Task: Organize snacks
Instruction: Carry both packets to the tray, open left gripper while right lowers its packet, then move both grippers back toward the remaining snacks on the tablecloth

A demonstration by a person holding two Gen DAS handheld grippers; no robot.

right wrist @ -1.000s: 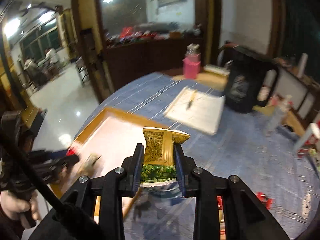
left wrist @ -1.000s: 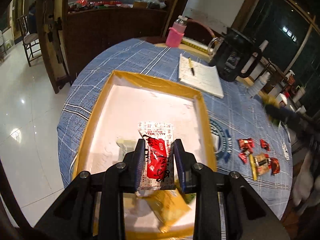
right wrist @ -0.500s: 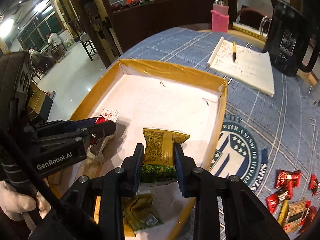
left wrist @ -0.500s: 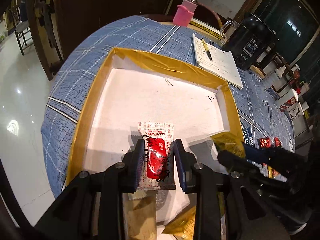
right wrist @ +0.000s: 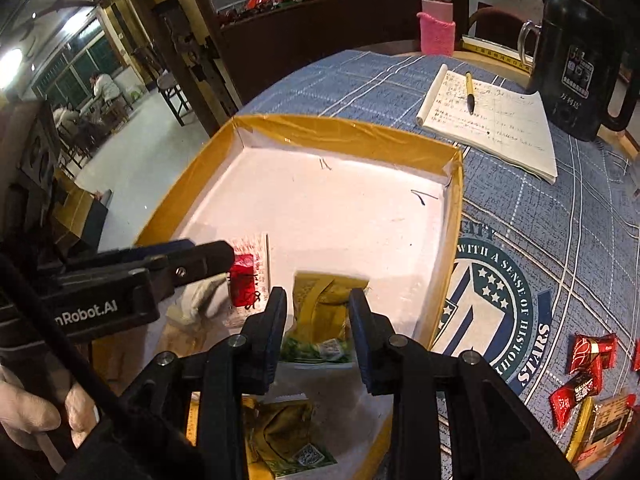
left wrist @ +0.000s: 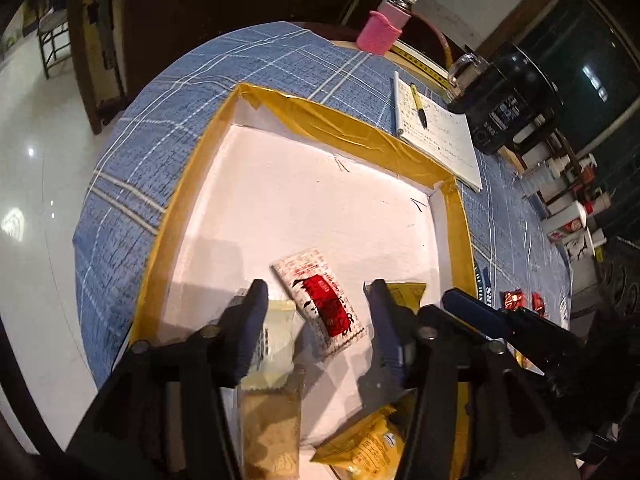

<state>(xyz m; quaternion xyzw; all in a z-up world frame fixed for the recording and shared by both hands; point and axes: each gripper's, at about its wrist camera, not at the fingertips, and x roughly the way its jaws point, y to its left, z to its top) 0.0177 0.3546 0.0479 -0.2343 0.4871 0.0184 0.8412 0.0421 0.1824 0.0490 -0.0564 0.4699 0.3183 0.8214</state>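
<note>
A white tray with a yellow taped rim (left wrist: 324,116) (right wrist: 344,130) lies on the blue tablecloth. My left gripper (left wrist: 316,300) is open over its near part; a red-and-white snack packet (left wrist: 320,300) (right wrist: 246,276) lies on the tray floor between the jaws. My right gripper (right wrist: 317,300) is open, and a yellow-green snack packet (right wrist: 322,320) lies in the tray between its jaws. A pale packet (left wrist: 272,348), a tan packet (left wrist: 272,432) and another yellow packet (left wrist: 368,448) (right wrist: 288,436) lie at the tray's near end.
Several red and gold wrapped snacks (right wrist: 588,376) (left wrist: 520,300) lie on the cloth right of the tray. A notebook with a pen (right wrist: 492,124), a black kettle (right wrist: 580,60) and a pink-sleeved bottle (right wrist: 436,24) stand beyond the tray. The table edge drops to the floor on the left.
Both grippers have opened. The red-and-white packet and the yellow-green packet have dropped from the jaws onto the tray floor. Both grippers came lower over the tray.
</note>
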